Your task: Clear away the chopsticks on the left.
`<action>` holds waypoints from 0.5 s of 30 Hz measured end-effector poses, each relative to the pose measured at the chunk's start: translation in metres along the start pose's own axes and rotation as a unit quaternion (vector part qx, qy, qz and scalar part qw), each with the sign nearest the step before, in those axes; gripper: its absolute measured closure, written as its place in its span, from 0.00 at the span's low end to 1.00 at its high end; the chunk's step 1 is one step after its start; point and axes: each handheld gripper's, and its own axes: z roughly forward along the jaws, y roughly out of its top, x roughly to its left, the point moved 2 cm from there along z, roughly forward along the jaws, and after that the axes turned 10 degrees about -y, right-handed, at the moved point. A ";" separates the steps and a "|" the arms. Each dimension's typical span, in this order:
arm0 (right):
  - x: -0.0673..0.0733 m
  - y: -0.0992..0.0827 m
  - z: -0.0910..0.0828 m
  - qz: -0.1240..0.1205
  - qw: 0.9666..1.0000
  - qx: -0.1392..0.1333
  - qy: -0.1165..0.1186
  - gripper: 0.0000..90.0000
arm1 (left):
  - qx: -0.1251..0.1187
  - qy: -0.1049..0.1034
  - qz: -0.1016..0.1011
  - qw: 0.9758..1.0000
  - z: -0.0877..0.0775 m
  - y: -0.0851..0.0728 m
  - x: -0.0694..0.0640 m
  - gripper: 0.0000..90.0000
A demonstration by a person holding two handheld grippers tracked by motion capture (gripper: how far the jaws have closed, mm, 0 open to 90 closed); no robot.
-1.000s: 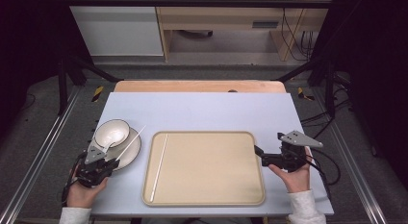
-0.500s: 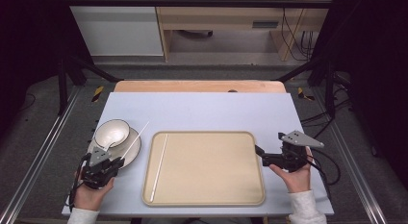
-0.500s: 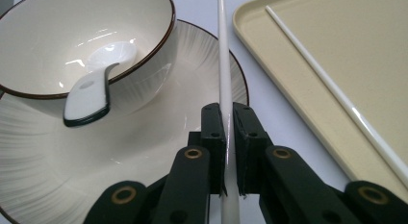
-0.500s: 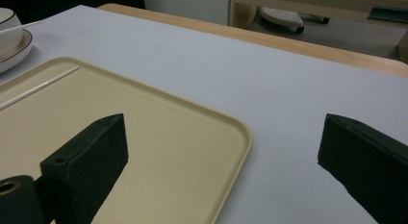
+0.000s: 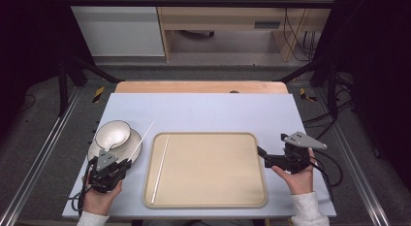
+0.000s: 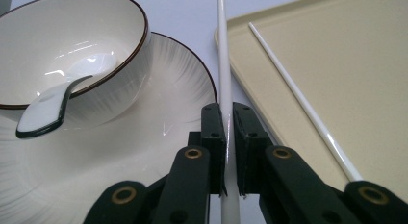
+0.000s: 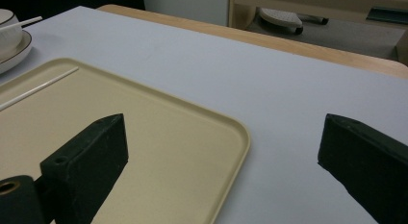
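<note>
A white chopstick (image 6: 223,65) sits between the black jaws of the left gripper (image 6: 229,123), and a second white chopstick (image 5: 160,168) lies on the beige tray (image 5: 218,199). Left of the tray, the white bowl (image 5: 112,134) has a dark rim, as does the faintly ribbed white plate (image 6: 183,75) under it; the spoon (image 6: 53,106) in the bowl is white, edged dark. The right gripper (image 5: 264,155) is black on the pale grey-blue table (image 5: 203,109)

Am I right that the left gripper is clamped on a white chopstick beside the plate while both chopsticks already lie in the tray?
Not quite: only one chopstick lies in the tray. The left gripper is shut on the other chopstick, as the left gripper view shows, beside the plate.
</note>
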 end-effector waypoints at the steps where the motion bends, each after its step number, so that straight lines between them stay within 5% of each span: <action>1: 0.000 0.000 0.000 0.002 1.000 0.000 0.000 0.04 | -0.005 0.000 -0.003 1.000 0.000 0.000 -0.002 0.94; 15: 0.000 0.000 -0.001 0.003 1.000 -0.001 -0.001 0.04 | -0.029 0.013 -0.020 0.999 0.004 0.003 -0.025 0.94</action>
